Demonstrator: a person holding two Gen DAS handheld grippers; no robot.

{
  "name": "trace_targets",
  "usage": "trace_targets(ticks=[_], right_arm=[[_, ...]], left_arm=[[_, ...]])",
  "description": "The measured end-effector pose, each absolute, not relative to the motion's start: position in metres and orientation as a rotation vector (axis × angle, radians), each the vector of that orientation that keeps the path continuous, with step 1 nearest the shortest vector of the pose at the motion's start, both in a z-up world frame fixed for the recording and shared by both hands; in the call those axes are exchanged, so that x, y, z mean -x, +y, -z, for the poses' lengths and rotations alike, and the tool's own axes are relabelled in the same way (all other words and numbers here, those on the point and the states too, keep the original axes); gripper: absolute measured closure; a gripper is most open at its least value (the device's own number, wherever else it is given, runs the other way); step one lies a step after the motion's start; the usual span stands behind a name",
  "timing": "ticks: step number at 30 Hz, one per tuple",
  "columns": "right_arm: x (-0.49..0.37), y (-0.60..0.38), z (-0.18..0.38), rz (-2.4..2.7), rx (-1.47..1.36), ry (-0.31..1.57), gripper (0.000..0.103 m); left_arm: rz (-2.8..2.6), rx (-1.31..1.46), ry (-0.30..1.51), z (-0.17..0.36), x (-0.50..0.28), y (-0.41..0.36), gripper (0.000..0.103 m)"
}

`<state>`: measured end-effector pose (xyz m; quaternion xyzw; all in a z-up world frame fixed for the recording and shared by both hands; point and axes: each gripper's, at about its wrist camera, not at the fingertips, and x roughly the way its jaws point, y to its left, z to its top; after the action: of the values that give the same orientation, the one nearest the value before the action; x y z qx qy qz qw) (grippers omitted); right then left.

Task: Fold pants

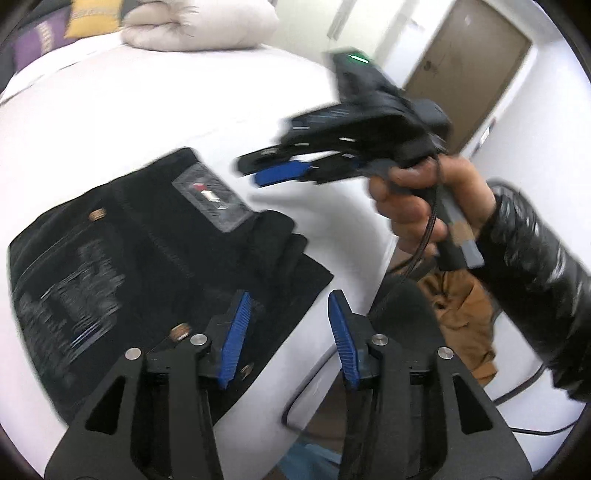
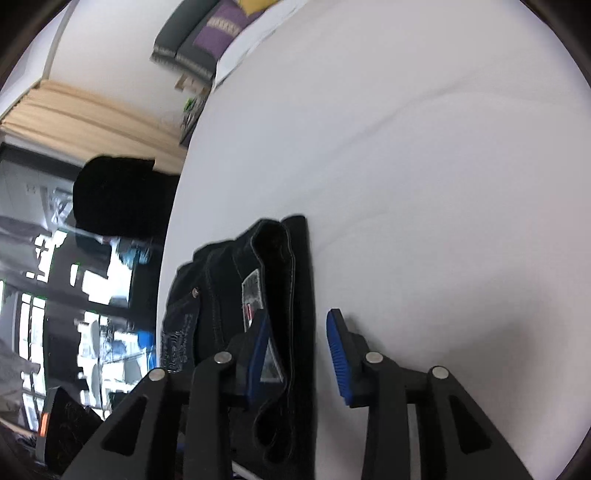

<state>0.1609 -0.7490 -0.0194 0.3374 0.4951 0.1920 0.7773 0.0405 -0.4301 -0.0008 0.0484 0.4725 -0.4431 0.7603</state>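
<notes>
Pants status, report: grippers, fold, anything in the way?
Left gripper open, empty. Right gripper open, above the bed. Black pants lie folded at bed edge. Nothing in the way.

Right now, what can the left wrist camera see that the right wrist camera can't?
Only the left wrist view shows the person's bare hand holding the right gripper, a brown door and a cream folded duvet. Only the right wrist view shows beige curtains. Both show the folded black pants on the white bed, with both jaws open.
</notes>
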Motion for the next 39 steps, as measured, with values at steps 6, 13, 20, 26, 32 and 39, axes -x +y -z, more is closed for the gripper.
trace_targets(ticks=[6, 13, 20, 26, 32, 39], right_arm=[[-0.142, -0.696, 0.01, -0.529, -0.618, 1.102, 0.082], [-0.118, -0.713, 0.044, -0.407, -0.697, 1.156, 0.103], [-0.113, -0.713, 0.052, -0.341, -0.683, 1.161, 0.103], [-0.102, -0.706, 0.051, -0.329, -0.687, 1.137, 0.103], [-0.091, -0.693, 0.031, -0.277, -0.632, 1.109, 0.103], [-0.071, -0.707, 0.052, -0.289, -0.765, 1.037, 0.103]], left_arm=[[0.811, 0.089, 1.038, 0.014, -0.074, -0.375, 0.061], [0.644, 0.181, 0.987, 0.022, -0.159, -0.32, 0.062], [0.627, 0.084, 1.013, 0.055, -0.148, -0.318, 0.067], [0.67, -0.096, 0.964, 0.052, -0.069, -0.32, 0.067], [0.675, -0.169, 0.933, 0.048, -0.029, -0.309, 0.066], [0.672, -0.225, 0.901, 0.063, -0.025, -0.322, 0.065]])
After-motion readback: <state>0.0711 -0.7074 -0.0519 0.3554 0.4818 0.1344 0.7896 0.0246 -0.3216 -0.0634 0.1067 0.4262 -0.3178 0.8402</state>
